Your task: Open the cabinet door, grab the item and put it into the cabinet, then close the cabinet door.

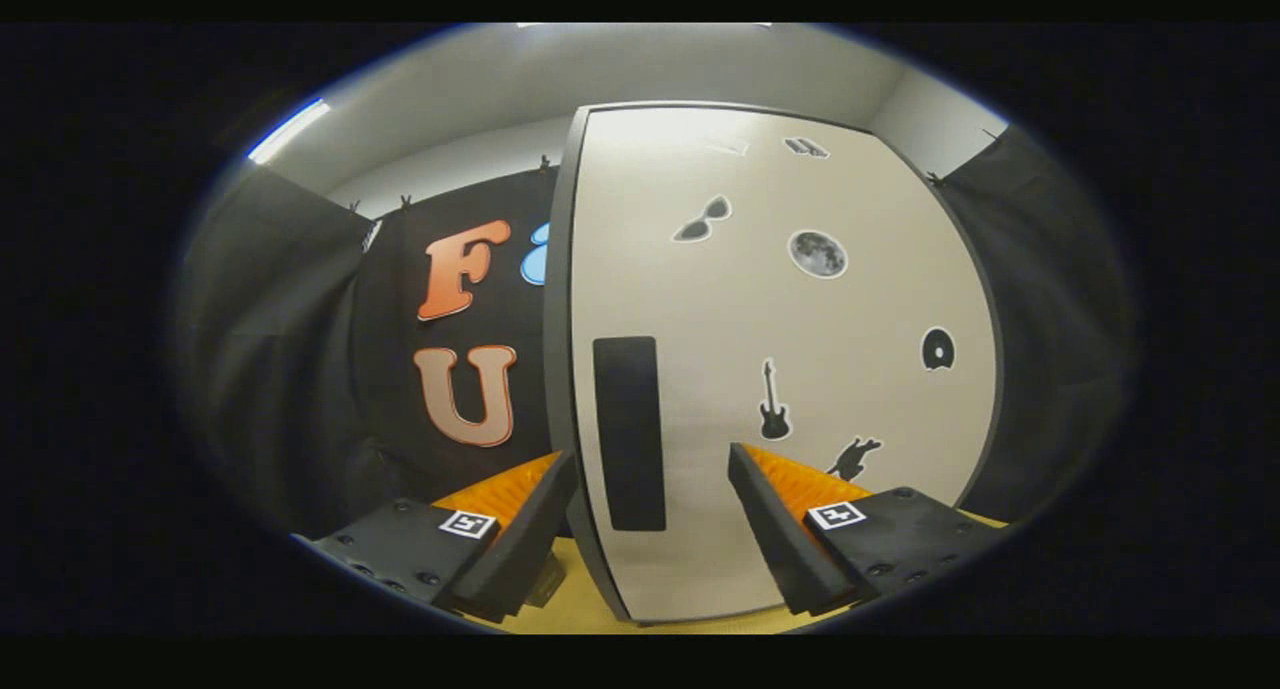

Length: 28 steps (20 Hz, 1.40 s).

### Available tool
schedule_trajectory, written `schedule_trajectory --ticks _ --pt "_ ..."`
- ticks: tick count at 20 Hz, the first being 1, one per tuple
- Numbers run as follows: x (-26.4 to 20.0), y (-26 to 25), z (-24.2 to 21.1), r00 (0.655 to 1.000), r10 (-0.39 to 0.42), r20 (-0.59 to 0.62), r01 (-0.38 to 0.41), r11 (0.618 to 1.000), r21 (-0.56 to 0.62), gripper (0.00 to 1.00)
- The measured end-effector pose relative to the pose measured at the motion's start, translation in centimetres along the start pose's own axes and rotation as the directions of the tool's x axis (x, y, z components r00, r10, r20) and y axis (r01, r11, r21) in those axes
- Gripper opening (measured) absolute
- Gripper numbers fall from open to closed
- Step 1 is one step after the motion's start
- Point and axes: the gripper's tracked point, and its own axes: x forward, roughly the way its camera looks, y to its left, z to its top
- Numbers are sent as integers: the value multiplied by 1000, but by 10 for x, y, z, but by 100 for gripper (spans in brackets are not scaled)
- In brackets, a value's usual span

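Note:
A tall white cabinet [780,369] with a dark frame stands right in front of me on a yellow tabletop. Its door looks closed and carries several small dark stickers. A black vertical handle [629,431] sits on the door near its left edge. My gripper [652,464] is open, its two fingers spread wide. The handle lies between the fingertips, and the left finger [530,514] reaches past the door's left edge. Neither finger presses on anything. The item for the cabinet is hidden from me.
The yellow table surface [580,594] shows below the cabinet between the fingers. Black cloth walls close in on the left and right of the cabinet. A pale ceiling with a light strip [288,129] is above.

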Motion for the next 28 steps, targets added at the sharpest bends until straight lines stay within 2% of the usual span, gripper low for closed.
schedule_trajectory --ticks 3,5,7,9,12,13,16,20,25,28 --pt "16 10 0 1000 17 -10 -17 1000 20 97" --pt "18 3 4 999 -38 9 38 999 -26 97" --pt "21 8 6 999 -39 17 40 997 -61 91" --pt "19 11 5 999 -37 11 38 997 -67 84" --pt "19 9 7 999 -45 16 46 997 -68 66" --pt "19 -1 5 998 -62 13 63 995 -79 66" --pt "18 1 6 999 -42 10 42 999 -25 37" --pt "18 1 5 999 -41 15 42 995 -87 28" --pt "0 0 6 1000 -7 0 7 999 -53 28" --pt "-34 -4 11 1000 -13 28 14 998 -53 28"
